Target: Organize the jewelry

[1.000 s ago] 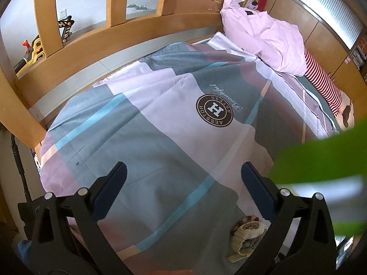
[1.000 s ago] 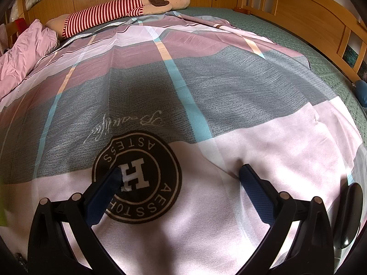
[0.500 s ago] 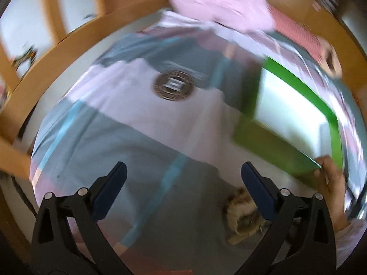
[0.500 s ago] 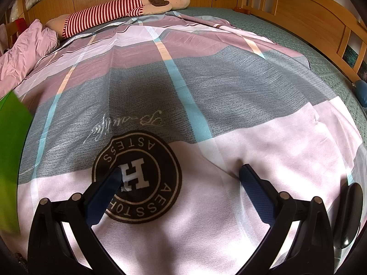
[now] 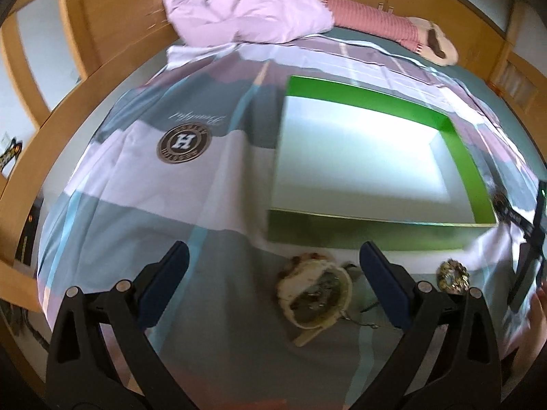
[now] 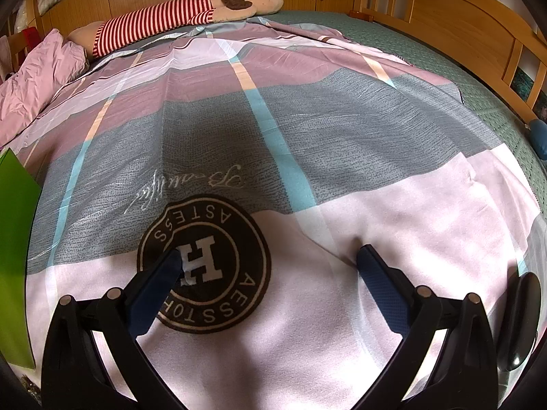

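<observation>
Two jewelry pieces, a cream watch [image 5: 316, 299] and a small gold ornament [image 5: 453, 275], lie on the bedspread [image 5: 136, 184] just before a green box [image 5: 376, 229]. The left gripper [image 5: 273, 287] hangs open above the watch. The right gripper [image 6: 268, 273] rests open on the round logo [image 6: 205, 263], holding nothing.

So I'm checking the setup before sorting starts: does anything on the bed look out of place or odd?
Only that the jewelry lies loose on the bedspread, outside the green box: a cream watch with a thin chain beside it, and a beaded piece near the box's corner. The box looks empty. Nothing seems damaged.
</observation>
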`<state>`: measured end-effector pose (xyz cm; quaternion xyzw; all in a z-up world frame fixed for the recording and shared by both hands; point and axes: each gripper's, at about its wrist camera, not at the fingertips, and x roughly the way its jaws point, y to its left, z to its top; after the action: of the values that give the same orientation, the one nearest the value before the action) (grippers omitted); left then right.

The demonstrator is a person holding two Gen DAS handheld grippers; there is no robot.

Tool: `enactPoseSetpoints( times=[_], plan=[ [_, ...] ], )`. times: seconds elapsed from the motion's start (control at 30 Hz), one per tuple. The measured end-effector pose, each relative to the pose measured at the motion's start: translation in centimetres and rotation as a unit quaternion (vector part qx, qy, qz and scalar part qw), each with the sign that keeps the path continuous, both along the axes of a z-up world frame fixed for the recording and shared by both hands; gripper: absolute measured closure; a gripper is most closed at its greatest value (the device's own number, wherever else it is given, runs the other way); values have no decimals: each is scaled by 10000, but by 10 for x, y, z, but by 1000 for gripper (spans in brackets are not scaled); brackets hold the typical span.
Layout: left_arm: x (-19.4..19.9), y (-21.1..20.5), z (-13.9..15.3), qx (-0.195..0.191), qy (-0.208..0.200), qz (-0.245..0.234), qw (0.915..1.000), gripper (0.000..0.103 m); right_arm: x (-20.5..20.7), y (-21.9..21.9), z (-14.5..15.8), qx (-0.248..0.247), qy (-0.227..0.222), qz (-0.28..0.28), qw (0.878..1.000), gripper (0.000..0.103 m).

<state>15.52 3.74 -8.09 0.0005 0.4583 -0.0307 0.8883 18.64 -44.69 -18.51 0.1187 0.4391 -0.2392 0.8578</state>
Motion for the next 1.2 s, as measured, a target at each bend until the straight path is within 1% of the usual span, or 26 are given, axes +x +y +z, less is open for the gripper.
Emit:
enactPoseSetpoints(
  times=[0.23, 0.27, 0.3, 0.33, 0.37, 0.4, 0.43, 0.47, 0.53, 0.57, 0.63, 0.67, 0.73, 0.8, 0.87, 0.97, 1.1, 1.2],
  plan=[
    [-7, -26, -7, 186, -86, -403, 9990, 4, -1, 1, 1, 10, 35, -67, 10000, 2],
    [-6, -28, -8, 198, -89, -426, 9989, 4, -1, 1, 2, 62, 108, -128, 9998, 2],
    [-6, -29, -8, 205, -96, -443, 9988, 4, -2, 4, 5, 116, 281, -204, 9993, 3],
    [-6, -30, -7, 211, -117, -450, 9987, 4, -7, 9, 12, 37, 331, -337, 9989, 3],
    [-6, -31, -6, 216, -146, -446, 9987, 4, -19, 27, 28, -325, 147, -471, 9983, 3],
    [-6, -31, -5, 218, -167, -440, 9987, 4, -36, 53, 47, -681, -200, -458, 9964, 3],
    [-7, -31, -4, 217, -200, -433, 9986, 4, -54, 83, 63, -822, -497, -348, 9948, 3],
    [-8, -31, -2, 211, -230, -437, 9986, 4, -66, 107, 73, -755, -632, -249, 9948, 3],
    [-11, -31, 2, 187, -273, -458, 9984, 4, -88, 154, 84, -391, -625, -31, 9973, 3],
    [-13, -31, 5, 169, -312, -475, 9982, 4, -98, 183, 88, -55, -614, 275, 9977, 3],
    [-19, -32, 11, 122, -405, -544, 9976, 4, -104, 224, 91, 323, -532, 900, 9940, 3],
    [-23, -33, 14, 97, -454, -592, 9972, 4, -104, 238, 93, 294, -476, 1047, 9929, 3],
    [-29, -35, 18, 84, -520, -644, 9965, 4, -104, 267, 101, -18, -330, 1169, 9926, 3],
    [-33, -36, 20, 124, -554, -666, 9962, 4, -104, 280, 107, -208, -246, 1213, 9921, 3],
    [-36, -37, 21, 167, -573, -688, 9958, 4, -105, 285, 110, -117, -205, 1251, 9919, 3],
    [-37, -35, 23, 107, -586, -677, 9959, 4, -107, 291, 112, -48, -169, 1270, 9917, 3],
    [-37, -34, 23, 95, -572, -662, 9961, 4, -109, 298, 117, -354, -212, 1261, 9912, 3],
    [-37, -31, 24, 74, -566, -637, 9963, 4, -108, 301, 118, -398, -224, 1290, 9906, 3]
  ],
)
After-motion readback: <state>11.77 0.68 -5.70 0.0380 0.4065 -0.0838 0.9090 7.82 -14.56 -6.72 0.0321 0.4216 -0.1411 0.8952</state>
